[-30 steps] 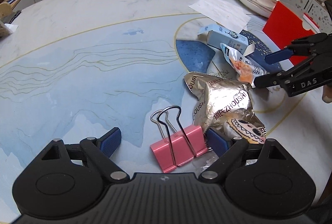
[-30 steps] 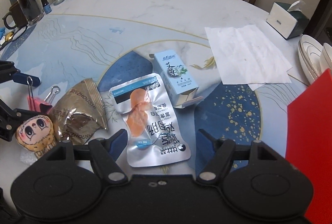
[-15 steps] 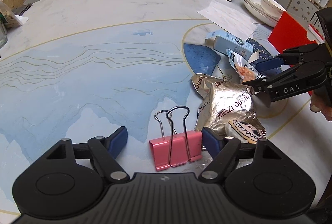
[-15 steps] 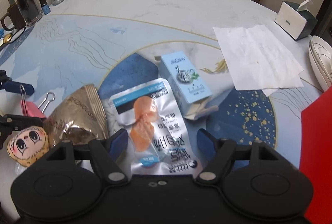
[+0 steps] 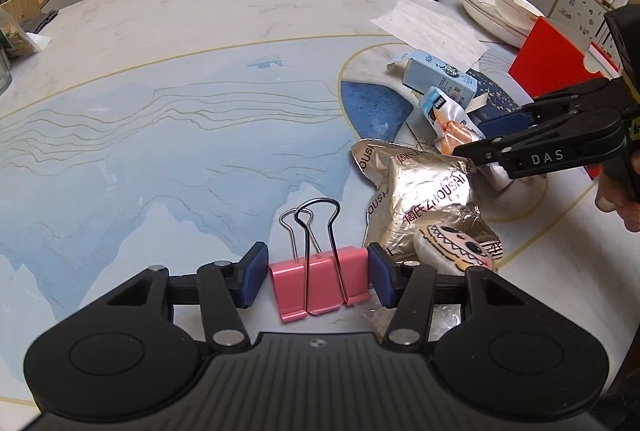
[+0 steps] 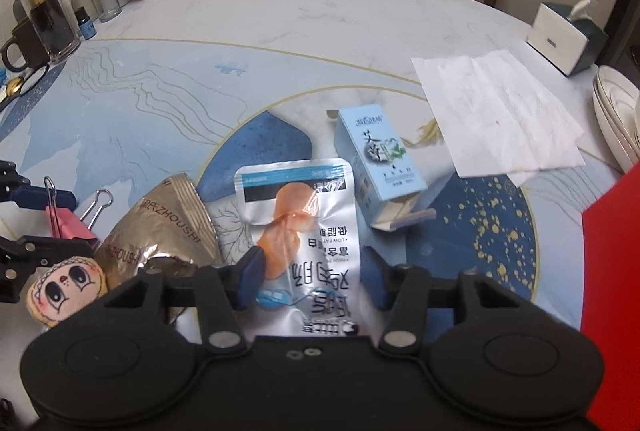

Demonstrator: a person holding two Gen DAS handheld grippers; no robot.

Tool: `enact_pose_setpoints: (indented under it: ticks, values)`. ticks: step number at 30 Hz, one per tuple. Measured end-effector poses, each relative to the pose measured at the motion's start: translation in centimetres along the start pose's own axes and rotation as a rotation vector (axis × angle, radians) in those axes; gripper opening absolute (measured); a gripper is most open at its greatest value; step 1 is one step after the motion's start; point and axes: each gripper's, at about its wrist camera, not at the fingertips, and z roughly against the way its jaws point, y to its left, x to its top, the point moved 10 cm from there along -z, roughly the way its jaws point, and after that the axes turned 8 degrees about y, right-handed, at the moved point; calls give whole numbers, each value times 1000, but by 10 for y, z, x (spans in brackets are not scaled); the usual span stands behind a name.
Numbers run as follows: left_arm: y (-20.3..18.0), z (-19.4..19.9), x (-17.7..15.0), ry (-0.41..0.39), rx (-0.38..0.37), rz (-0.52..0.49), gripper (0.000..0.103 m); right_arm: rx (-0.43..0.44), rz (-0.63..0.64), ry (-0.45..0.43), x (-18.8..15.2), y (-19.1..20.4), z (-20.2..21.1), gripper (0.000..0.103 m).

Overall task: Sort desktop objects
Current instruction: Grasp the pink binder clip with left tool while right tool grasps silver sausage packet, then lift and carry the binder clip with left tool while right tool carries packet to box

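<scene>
While both tools' jaws had just been closing, each had come to bear on a thing of its own. The left tool [image 5: 318, 277] was clamped on the pink binder clip [image 5: 318, 285], its blue pads [image 5: 253, 273] pressing the clip's two sides, and the clip's wire handles pointed away across the worktop [image 5: 180, 79]. The clip lay at the near edge of the blue painted area, just left of a crumpled gold foil packet [image 5: 424, 191]. A small round doll face [image 5: 452, 249] rested against the foil packet's near corner.

The right tool [image 6: 310, 273] was clamped on the silver snack pouch [image 6: 304, 223], which buckled between its pads; only the left pad [image 6: 252, 275] showed clearly, the other being blurred. The pouch's far end lay over the dark blue patch in the worktop's gold ring. Just right of the pouch lay a light blue carton [image 6: 378, 159] on its side, one end flap open. Beyond it a sheet of white paper [image 6: 496, 111] lay flat, with a tissue box [image 6: 560, 39] near the far edge. A red card [image 6: 616, 271] stood at the right.
</scene>
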Motion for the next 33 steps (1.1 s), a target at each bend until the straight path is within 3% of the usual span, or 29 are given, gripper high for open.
enact_pose_setpoints:
  ticks: [4,10,14,18,28,33]
  values:
    - [-3,1,-2,-4,-8,-7,53,-2,-28,-5,-6,-3,7,40]
    - [-5,0,-2,-2,-11,-20,53,-19,11,10,-8,2,9,42]
    - [-5,0,-2,1,-12,-26,53,5,4,4,-1,6,8,55]
    - [-5,0,-2,2,-11,-27,53,-8,-4,2,7,7,3,61]
    - [-5,0,-2,3,-11,-25,53,4,-42,7,25,12,-12,68]
    - [-5,0,-2,3,-11,-24,53,-37,-20,13,27,16,-19,71]
